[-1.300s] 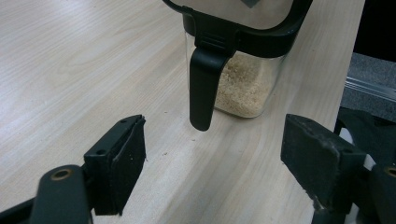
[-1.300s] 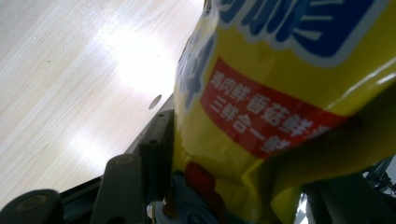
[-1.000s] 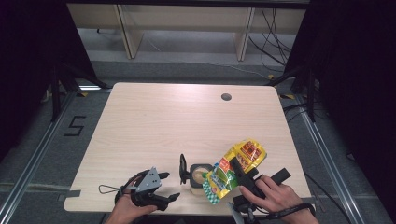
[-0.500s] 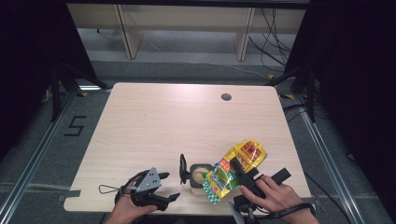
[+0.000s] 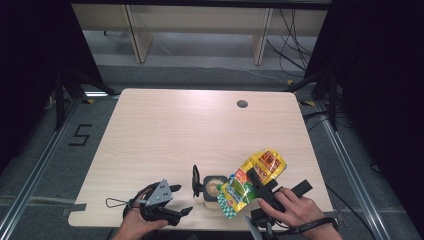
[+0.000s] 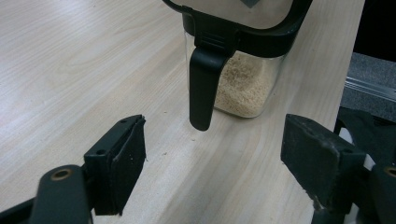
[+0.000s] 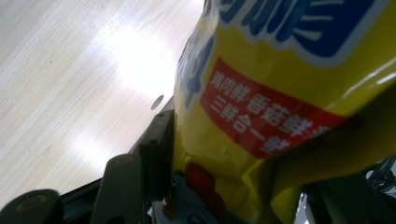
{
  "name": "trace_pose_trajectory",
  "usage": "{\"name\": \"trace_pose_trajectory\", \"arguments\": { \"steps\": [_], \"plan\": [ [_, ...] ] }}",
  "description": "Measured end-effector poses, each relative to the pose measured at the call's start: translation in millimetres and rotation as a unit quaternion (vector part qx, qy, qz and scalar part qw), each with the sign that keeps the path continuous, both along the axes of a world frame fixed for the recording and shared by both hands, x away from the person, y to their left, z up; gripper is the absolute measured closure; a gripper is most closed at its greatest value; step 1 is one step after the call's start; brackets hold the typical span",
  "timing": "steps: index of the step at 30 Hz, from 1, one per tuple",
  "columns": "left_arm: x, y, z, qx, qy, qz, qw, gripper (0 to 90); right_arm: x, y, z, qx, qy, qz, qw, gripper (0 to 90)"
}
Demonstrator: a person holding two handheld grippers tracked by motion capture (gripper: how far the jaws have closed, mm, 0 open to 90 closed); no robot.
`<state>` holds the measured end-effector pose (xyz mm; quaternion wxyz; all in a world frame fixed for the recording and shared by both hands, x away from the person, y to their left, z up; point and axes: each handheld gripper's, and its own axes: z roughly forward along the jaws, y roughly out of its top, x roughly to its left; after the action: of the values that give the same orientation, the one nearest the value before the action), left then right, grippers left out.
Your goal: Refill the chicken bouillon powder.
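Wooden table (image 5: 165, 130): right gripper (image 5: 261, 182) pinches pouch (image 5: 252, 180) over jar (image 5: 214, 188); left gripper (image 5: 181, 200) gapes.

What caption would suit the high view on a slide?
Right gripper tips a yellow bag over an open clear container while the left gripper waits open beside it.

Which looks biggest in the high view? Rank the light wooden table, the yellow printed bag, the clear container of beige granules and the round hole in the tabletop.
1. Light wooden table
2. Yellow printed bag, held tilted above the tabletop, so slightly nearer the camera
3. Clear container of beige granules
4. Round hole
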<state>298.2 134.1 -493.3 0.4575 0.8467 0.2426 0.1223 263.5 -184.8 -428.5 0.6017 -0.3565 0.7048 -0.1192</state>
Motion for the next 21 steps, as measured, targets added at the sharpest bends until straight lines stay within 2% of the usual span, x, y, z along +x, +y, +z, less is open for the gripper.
{"name": "trace_pose_trajectory", "arguments": {
  "steps": [1,4,9,21],
  "plan": [
    [0.5,0.7,0.3,0.006,-0.002,-0.002,1.0,21.7,0.7,0.0,-0.2,0.0,0.005,0.001,1.0,49.5],
    [-0.8,-1.1,-0.5,-0.01,0.003,0.001,0.9999,21.7,0.9,-0.2,-0.4,0.001,0.006,0.001,1.0,49.6],
    [-0.6,-0.8,-0.2,-0.009,0.005,-0.001,0.9999,21.7,0.9,-0.5,-0.3,0.011,0.006,0.006,0.9999,49.6],
    [-0.6,-0.8,-0.2,-0.009,0.005,-0.001,0.9999,21.7,1.3,-1.5,0.1,0.009,0.012,0.002,0.9999,49.6]
  ]
}}
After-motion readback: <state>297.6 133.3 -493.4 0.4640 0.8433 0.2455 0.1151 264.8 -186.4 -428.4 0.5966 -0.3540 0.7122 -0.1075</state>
